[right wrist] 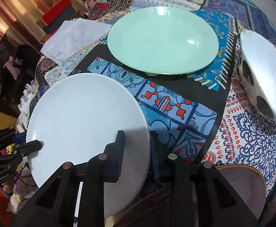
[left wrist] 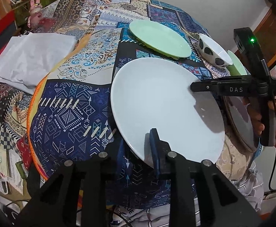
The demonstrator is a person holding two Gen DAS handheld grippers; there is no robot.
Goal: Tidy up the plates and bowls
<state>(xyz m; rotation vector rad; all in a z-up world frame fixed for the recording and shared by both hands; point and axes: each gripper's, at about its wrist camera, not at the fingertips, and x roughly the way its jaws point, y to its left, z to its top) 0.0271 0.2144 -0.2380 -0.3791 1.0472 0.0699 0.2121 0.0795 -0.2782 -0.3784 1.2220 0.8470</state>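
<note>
A large white plate [left wrist: 162,104] [right wrist: 85,121] is held above the patterned tablecloth by both grippers. My left gripper [left wrist: 138,151] is shut on its near rim; one finger lies over the rim and the other is under the plate. My right gripper [right wrist: 137,147] [left wrist: 196,87] is shut on the opposite rim, one finger on top and one below. A mint green plate [left wrist: 160,37] [right wrist: 162,39] lies on the table beyond it. A white bowl with black spots [left wrist: 213,51] [right wrist: 264,75] stands to the right of the green plate.
A folded white cloth [left wrist: 30,58] [right wrist: 68,37] lies at the table's left. A brown-rimmed plate [right wrist: 240,187] [left wrist: 240,121] sits under my right gripper. A second green piece [left wrist: 236,64] shows behind the bowl. Boxes and clutter [left wrist: 15,9] lie beyond the table's far left edge.
</note>
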